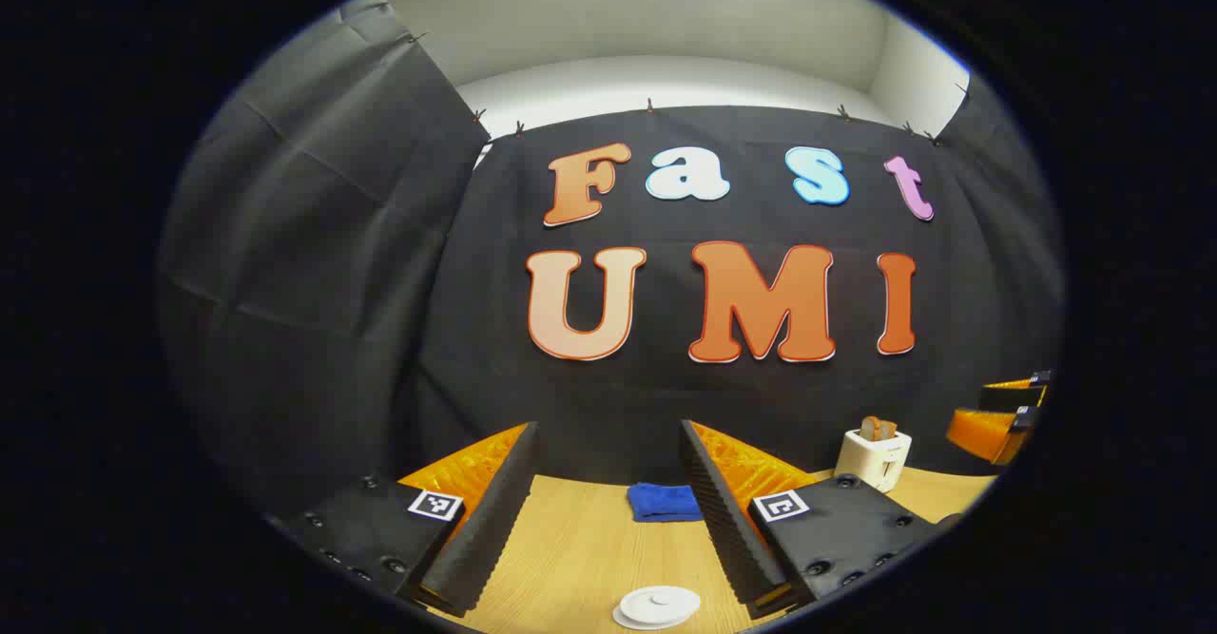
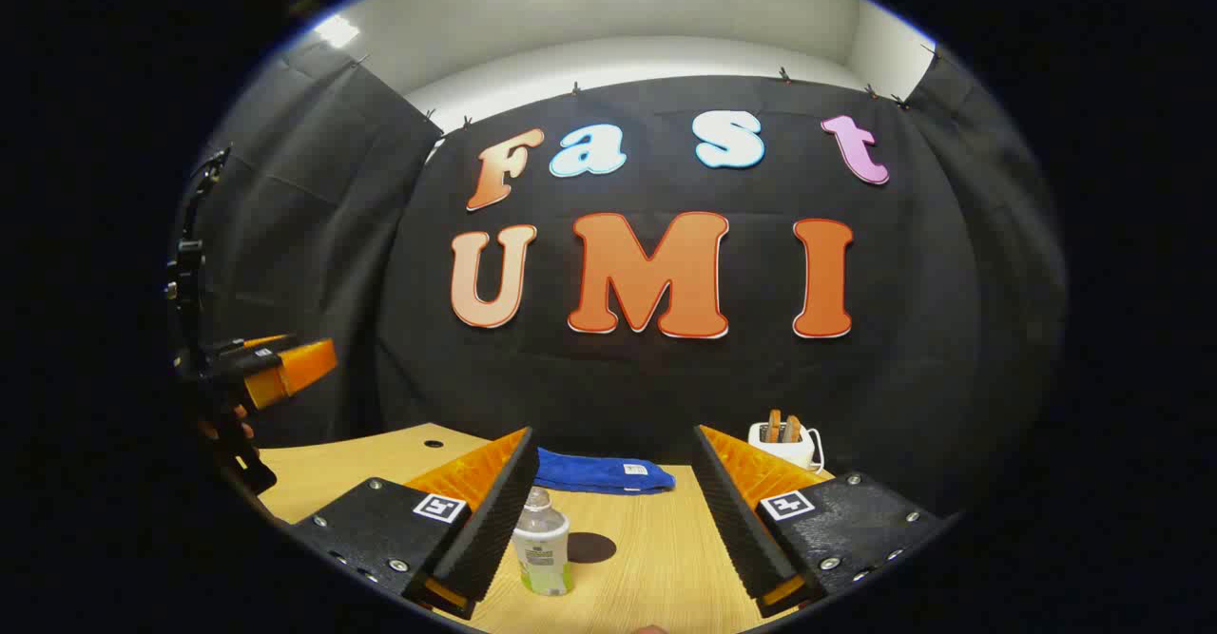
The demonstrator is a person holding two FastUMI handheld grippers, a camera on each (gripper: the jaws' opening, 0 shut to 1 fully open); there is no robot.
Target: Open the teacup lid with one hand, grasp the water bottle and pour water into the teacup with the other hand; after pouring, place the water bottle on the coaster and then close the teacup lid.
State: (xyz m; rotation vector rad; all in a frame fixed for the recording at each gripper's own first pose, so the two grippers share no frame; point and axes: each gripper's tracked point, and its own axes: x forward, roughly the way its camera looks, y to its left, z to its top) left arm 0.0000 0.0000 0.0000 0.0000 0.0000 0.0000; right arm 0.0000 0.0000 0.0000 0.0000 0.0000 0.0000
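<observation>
A light wooden table (image 2: 666,567) carries everything. Near stand the water bottle (image 2: 542,541), a dark round coaster (image 2: 590,547) just right of it, and a white teacup lid (image 1: 658,605). At the far edge lie a blue cloth (image 2: 601,471) and, to its right, a white toaster (image 2: 785,444).

Black cloth wall (image 1: 314,263), white ceiling (image 1: 647,16), wooden table (image 1: 589,558)

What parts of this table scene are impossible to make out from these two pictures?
- Teacup lid, left gripper view: the cup body beneath is cut off by the bottom edge.
- Water bottle, right gripper view: label print too small; the near finger covers its left side.
- Coaster, right gripper view: the bottle partly overlaps it.
- Toaster, right gripper view: too small for detail.
</observation>
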